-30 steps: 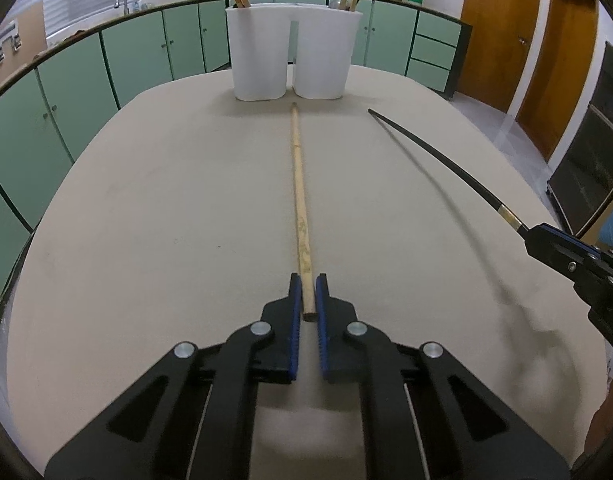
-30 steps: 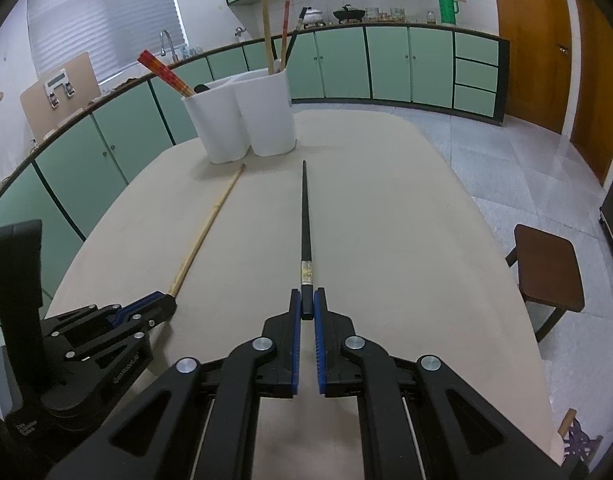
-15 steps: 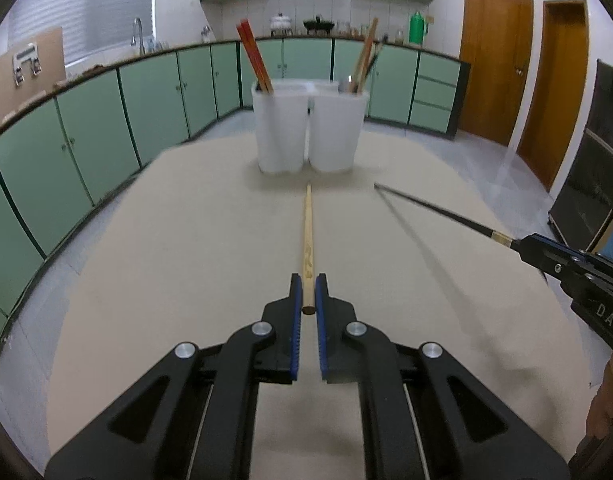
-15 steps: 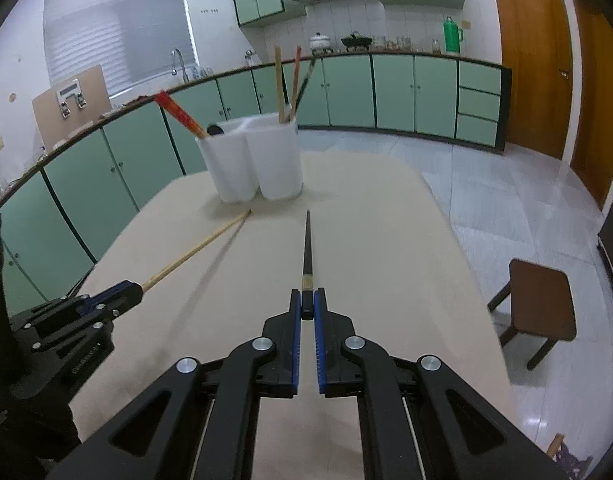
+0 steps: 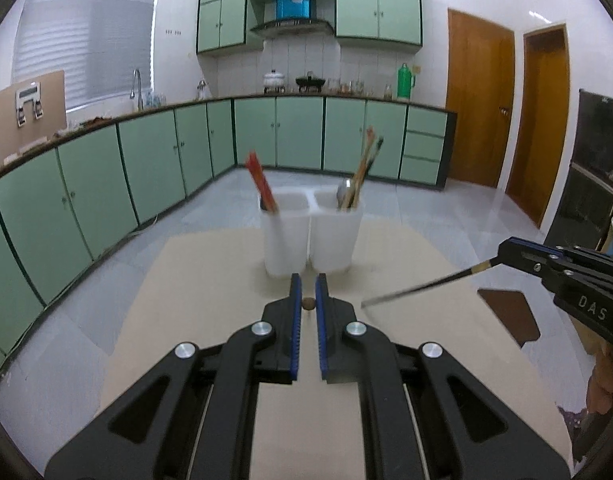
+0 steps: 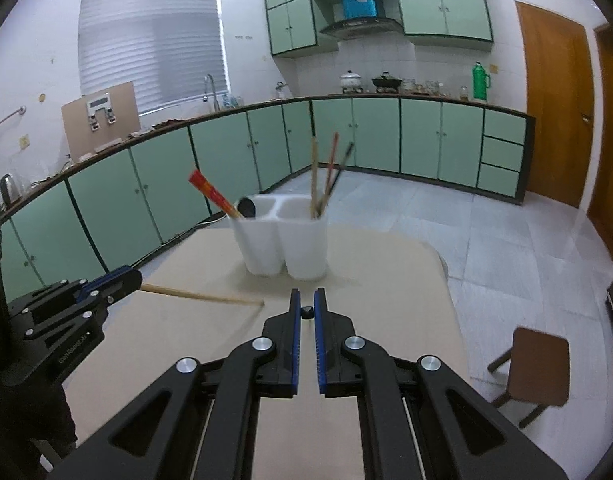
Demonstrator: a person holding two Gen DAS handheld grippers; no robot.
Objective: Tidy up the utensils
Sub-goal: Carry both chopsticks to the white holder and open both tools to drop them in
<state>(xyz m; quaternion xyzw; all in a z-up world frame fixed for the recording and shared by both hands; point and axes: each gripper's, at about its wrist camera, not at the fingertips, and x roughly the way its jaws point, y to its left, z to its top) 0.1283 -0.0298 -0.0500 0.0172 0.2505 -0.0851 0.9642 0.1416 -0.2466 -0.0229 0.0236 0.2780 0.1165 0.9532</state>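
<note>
Above the table [image 5: 210, 280], you have now lifted both chopsticks clear: your left gripper [image 5: 307, 304] is clamped on the bamboo chopstick [image 6: 198, 295], your right gripper [image 6: 306, 312] on the black chopstick [image 5: 422, 286]. Both now point toward the white holder [image 5: 312, 236], ready for dropping in.

Both wrist views look forward at the same white holder [image 5: 311, 232].

Even, soft indoor light fills both views, brightest at the blinded window [image 6: 150, 44]. Fisheye bending curves the cabinets [image 5: 106, 184] near it, dark vignette rims the corners, and motion blur smears the white utensil holder [image 5: 310, 232].
</note>
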